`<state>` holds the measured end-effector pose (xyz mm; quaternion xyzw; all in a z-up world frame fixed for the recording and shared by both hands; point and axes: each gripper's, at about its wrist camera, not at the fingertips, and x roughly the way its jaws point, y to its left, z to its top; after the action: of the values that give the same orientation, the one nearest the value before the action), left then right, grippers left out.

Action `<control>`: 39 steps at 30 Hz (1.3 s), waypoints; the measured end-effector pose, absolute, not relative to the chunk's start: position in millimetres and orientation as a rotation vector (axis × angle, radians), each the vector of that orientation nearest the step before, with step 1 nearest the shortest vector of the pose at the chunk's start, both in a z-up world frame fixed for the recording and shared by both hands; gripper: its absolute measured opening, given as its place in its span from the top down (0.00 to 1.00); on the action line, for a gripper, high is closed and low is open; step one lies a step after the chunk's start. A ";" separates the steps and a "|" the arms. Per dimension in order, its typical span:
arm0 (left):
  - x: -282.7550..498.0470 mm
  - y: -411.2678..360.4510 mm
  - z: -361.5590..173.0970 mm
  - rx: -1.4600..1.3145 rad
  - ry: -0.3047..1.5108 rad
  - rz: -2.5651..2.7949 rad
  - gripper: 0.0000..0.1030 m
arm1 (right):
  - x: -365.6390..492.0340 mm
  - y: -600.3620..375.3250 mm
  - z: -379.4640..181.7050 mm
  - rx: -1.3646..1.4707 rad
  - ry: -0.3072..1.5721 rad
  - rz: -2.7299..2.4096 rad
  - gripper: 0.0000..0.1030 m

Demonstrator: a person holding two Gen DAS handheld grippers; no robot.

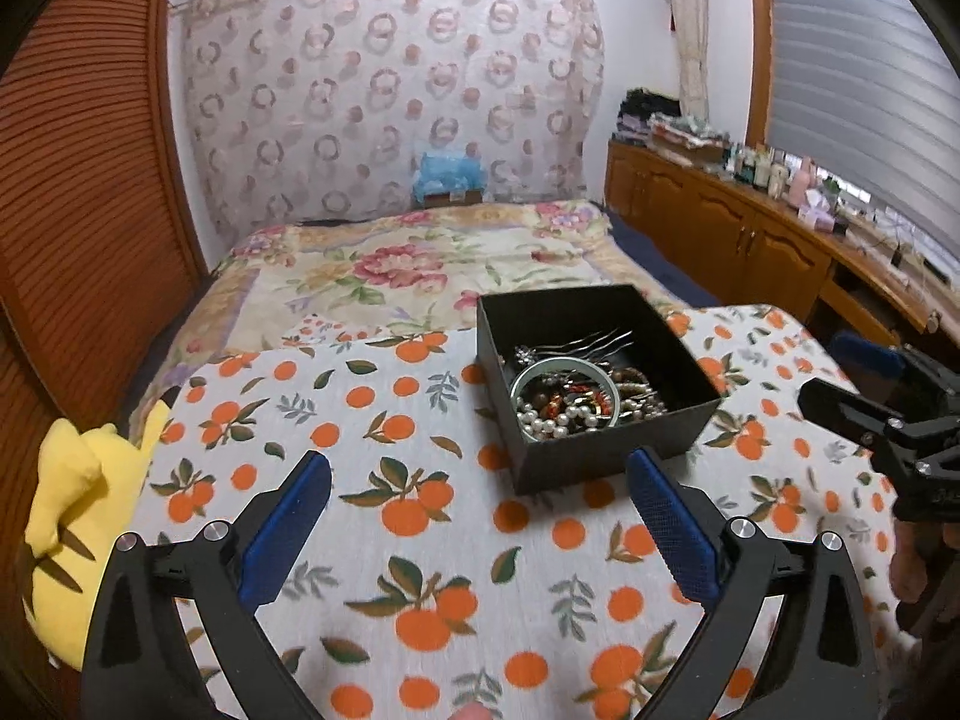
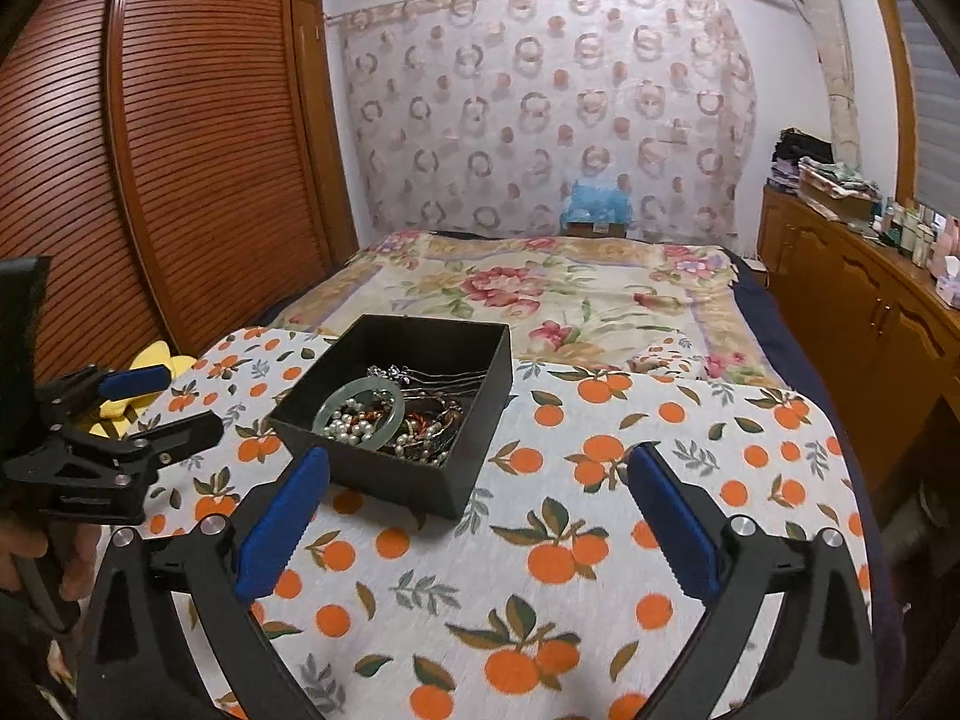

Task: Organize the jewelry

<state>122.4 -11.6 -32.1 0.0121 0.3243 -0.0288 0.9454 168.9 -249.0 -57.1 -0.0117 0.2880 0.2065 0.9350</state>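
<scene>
An open black box (image 1: 606,459) (image 2: 384,480) stands on an orange-print cloth (image 1: 420,540) (image 2: 540,552). It holds a heap of jewelry: a pale green bangle (image 1: 558,365) (image 2: 349,387), a string of pearls (image 1: 543,420) (image 2: 345,427), a metal hair comb (image 1: 591,341) and dark beaded pieces. My left gripper (image 1: 478,459) (image 2: 180,402) hovers open over the cloth, near and left of the box, nothing between its blue pads. My right gripper (image 2: 478,455) (image 1: 870,408) is open too, near and right of the box, and holds nothing.
The cloth covers a surface at the foot of a bed with a floral cover (image 1: 390,264). A yellow plush toy (image 1: 66,510) lies at the cloth's left edge. A louvred wooden wardrobe (image 1: 72,180) stands left; a cluttered wooden cabinet (image 1: 720,228) runs along the right.
</scene>
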 end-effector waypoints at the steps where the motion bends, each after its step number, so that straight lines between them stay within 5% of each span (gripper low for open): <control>1: 117.8 -11.6 -29.3 0.024 0.653 -0.055 0.08 | 163.7 -250.9 -54.2 -0.018 0.579 0.413 0.03; 39: 40.0 -20.5 10.0 -0.005 0.528 -0.048 0.08 | 85.3 -264.6 -19.3 0.039 0.450 0.382 0.03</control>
<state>40.0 -20.5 10.0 -0.0025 0.2611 -0.0236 0.9650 85.3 -264.6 -19.3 0.0192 0.2217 0.1885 0.9565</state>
